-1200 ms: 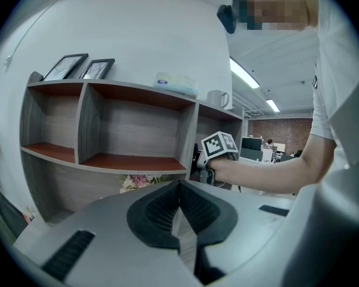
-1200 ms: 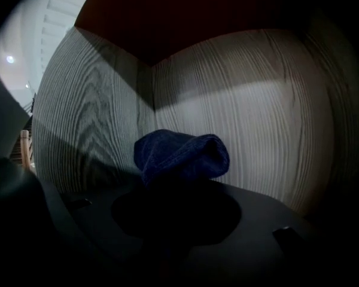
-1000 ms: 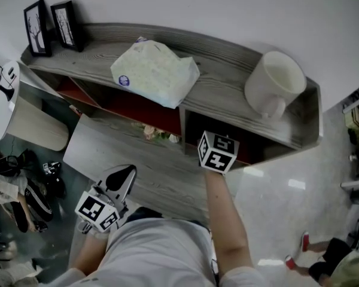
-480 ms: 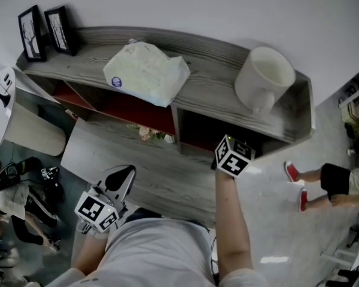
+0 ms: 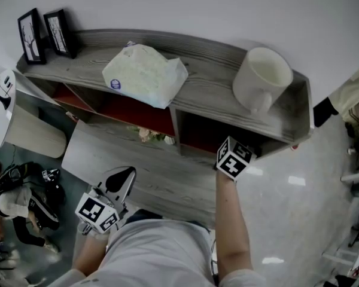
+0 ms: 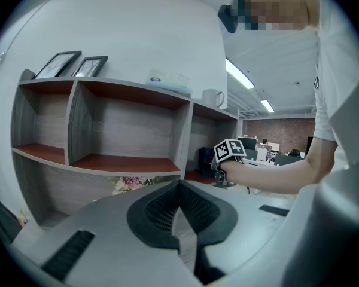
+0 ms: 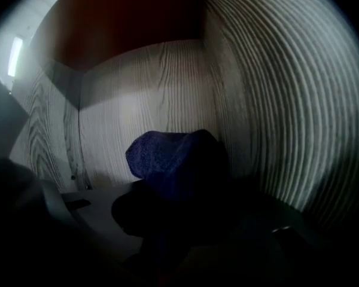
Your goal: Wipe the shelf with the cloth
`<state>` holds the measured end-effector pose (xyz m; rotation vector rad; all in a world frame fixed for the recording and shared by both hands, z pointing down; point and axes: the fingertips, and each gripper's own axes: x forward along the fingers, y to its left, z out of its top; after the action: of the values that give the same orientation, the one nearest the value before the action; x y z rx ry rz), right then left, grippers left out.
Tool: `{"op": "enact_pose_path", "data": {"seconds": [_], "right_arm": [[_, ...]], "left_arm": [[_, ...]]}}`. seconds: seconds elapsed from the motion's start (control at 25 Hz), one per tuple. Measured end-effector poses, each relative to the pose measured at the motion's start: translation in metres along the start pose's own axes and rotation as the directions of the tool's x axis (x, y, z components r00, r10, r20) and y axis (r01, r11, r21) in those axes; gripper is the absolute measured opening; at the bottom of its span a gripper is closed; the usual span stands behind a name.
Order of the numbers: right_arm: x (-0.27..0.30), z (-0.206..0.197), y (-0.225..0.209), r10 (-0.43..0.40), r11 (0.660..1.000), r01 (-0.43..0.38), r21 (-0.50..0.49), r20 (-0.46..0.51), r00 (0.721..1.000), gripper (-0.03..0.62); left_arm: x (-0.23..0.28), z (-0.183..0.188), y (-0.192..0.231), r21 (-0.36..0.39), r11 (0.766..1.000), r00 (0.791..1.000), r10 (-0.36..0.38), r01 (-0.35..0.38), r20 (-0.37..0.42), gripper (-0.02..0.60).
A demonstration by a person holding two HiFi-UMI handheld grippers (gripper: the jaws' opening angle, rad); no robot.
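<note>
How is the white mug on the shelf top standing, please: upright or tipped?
Upright: the white mug stands on the shelf, its round mouth facing up.

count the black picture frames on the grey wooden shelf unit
2. One black picture frame stands at the left end of the grey wooden shelf unit's top; the second black picture frame stands beside it.
</note>
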<state>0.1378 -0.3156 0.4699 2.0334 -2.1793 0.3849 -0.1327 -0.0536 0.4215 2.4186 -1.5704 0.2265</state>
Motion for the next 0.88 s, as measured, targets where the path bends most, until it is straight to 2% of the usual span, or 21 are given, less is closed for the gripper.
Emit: {"op": "enact_pose_path", "data": {"seconds": [0.2, 0.44, 0.6, 0.88], "right_arm": [[0.002, -0.004, 0.007, 0.001, 0.998, -0.003, -0.068, -0.034, 0.999, 0.109], [0.002, -0.009, 0.02, 0.007, 0.978, -0.025, -0.209, -0.085, 0.996, 0.107], [0.004, -0.011, 0.029, 0.03, 0.969, -0.055, -0.242, -0.104, 0.994, 0.107], [0.007, -0.014, 0.065, 0.158, 0.948, -0.183, -0.261, -0.116, 0.981, 0.107]], "left_arm": [[-0.001, -0.003, 0.002, -0.008, 1.0, 1.0, 0.005, -0.005, -0.001, 0.014], [-0.001, -0.004, 0.002, -0.015, 1.0, 1.0, 0.006, -0.006, -0.002, 0.014], [0.001, -0.006, 0.001, -0.018, 1.0, 1.0, 0.006, -0.006, -0.003, 0.014], [-0.003, -0.006, 0.003, -0.024, 0.999, 1.0, 0.021, -0.021, 0.0, 0.014]]}}
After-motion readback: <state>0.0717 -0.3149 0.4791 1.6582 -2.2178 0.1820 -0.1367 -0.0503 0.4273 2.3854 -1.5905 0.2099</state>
